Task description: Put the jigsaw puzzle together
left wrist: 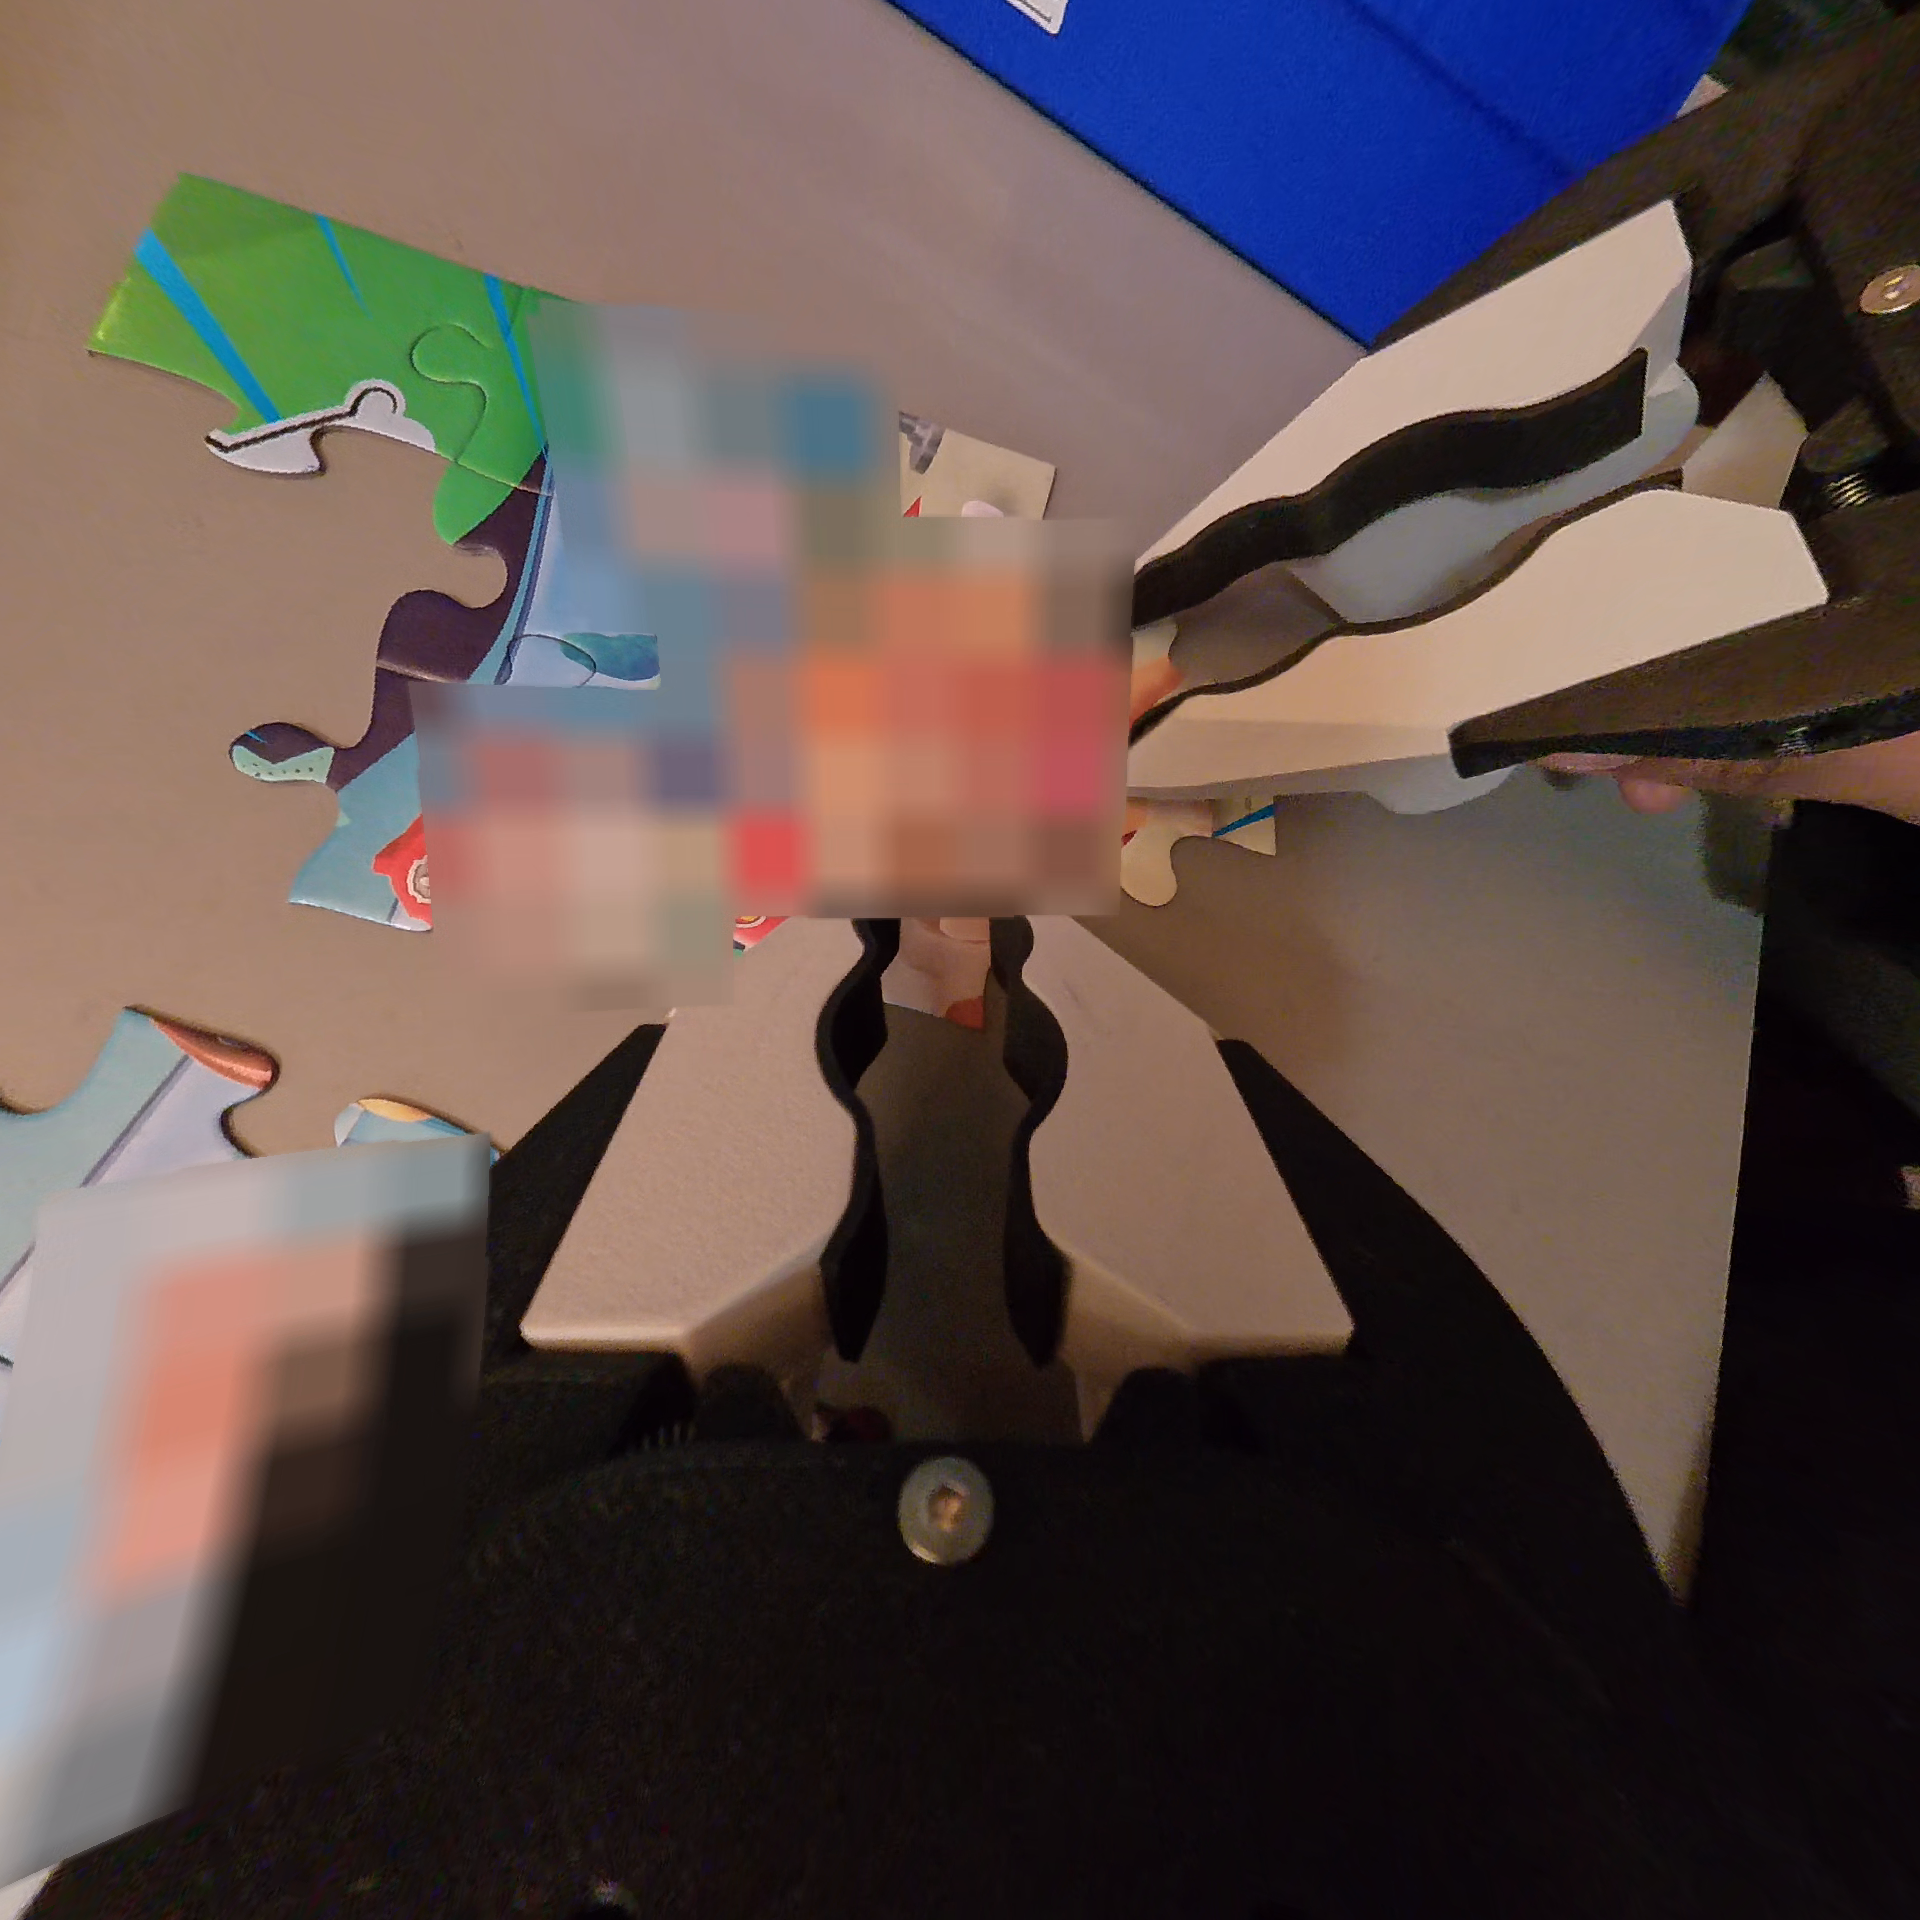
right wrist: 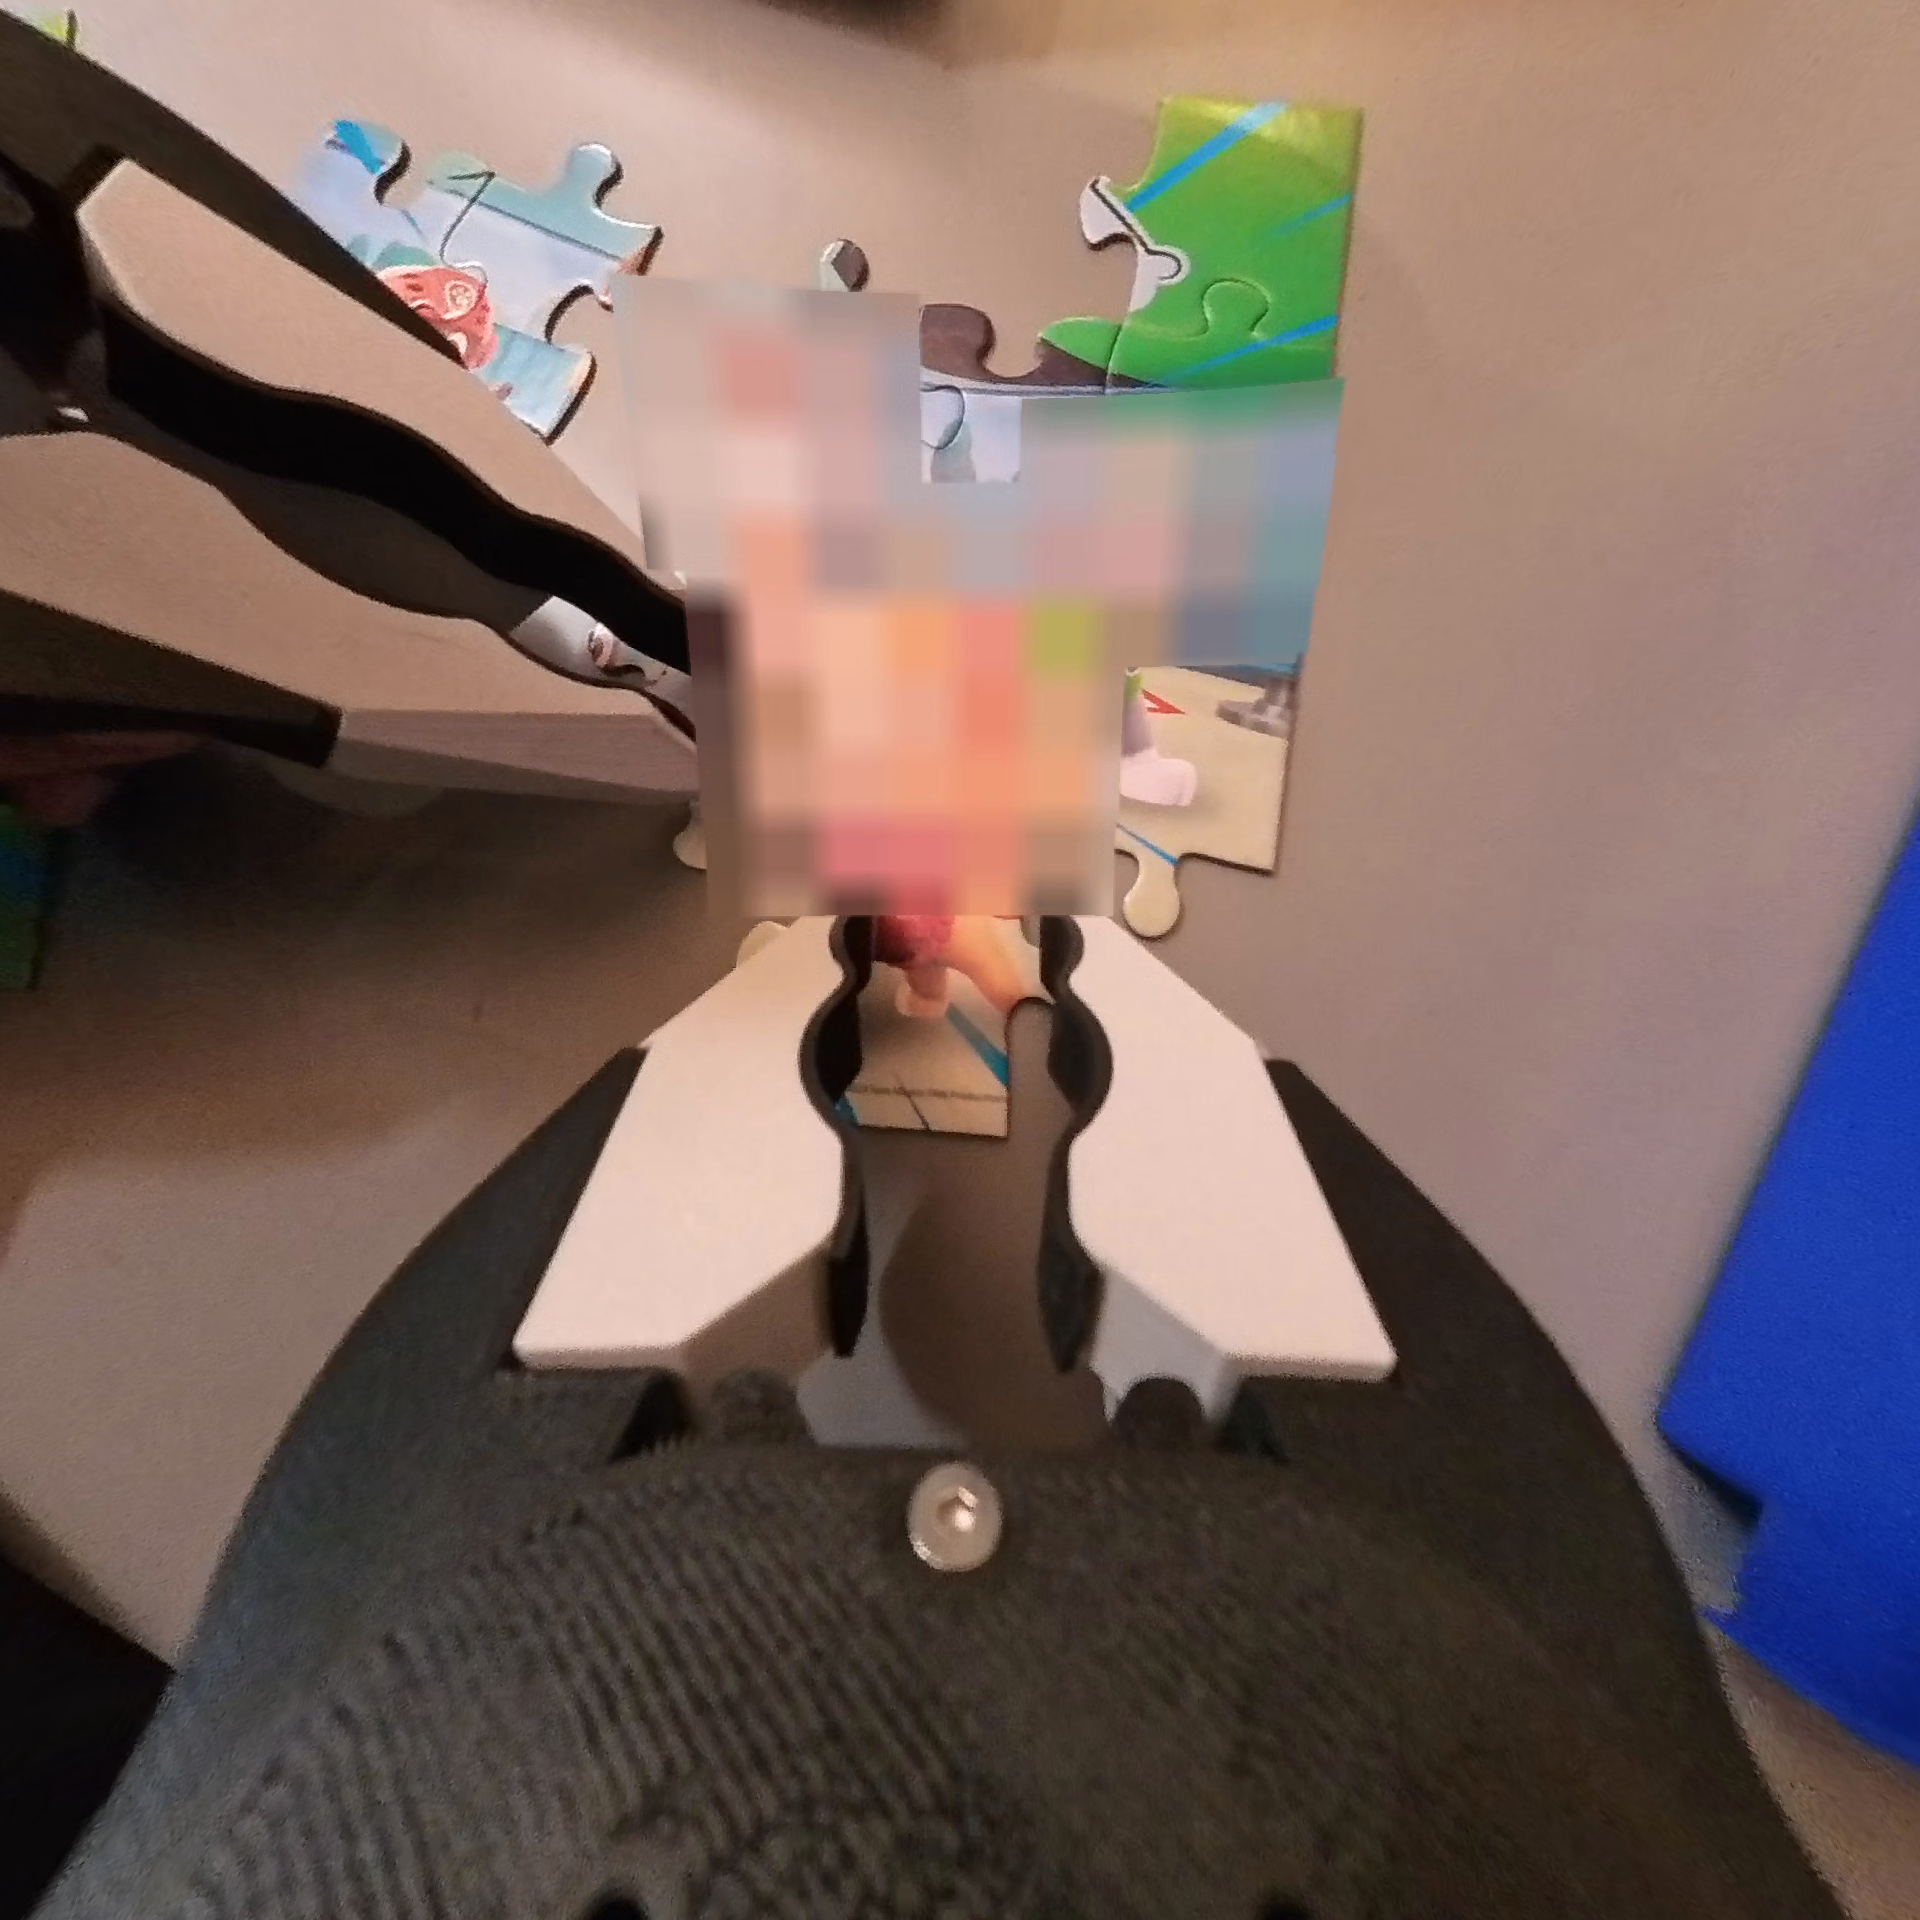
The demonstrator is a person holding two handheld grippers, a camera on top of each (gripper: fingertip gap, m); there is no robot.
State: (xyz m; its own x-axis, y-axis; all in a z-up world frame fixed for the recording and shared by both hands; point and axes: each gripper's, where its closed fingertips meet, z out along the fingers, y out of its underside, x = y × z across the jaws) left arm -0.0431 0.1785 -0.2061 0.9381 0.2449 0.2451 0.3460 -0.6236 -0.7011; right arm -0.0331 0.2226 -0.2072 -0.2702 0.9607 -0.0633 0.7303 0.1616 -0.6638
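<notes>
Jaws on both grippers stand narrowly apart, each w/ a jigsaw piece edge between the black pads. Left gripper (left wrist: 940, 951): pale piece (left wrist: 940, 982) sits in the gap; pad contact unclear, tips partly hidden by blur. Right gripper (right wrist: 956, 951): piece w/ blue lines (right wrist: 930, 1060) between pads; grip can't be confirmed either. Both pieces belong to the part-built puzzle (left wrist: 332, 312) lying flat on the grey table (left wrist: 727, 156). Loose pieces (right wrist: 499, 239) lie nearby; blue box (left wrist: 1299, 135) at table edge.

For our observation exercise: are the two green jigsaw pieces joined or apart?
Joined: the green pieces interlock, one's knob seated in the other's socket, lying flat on the table.
</notes>
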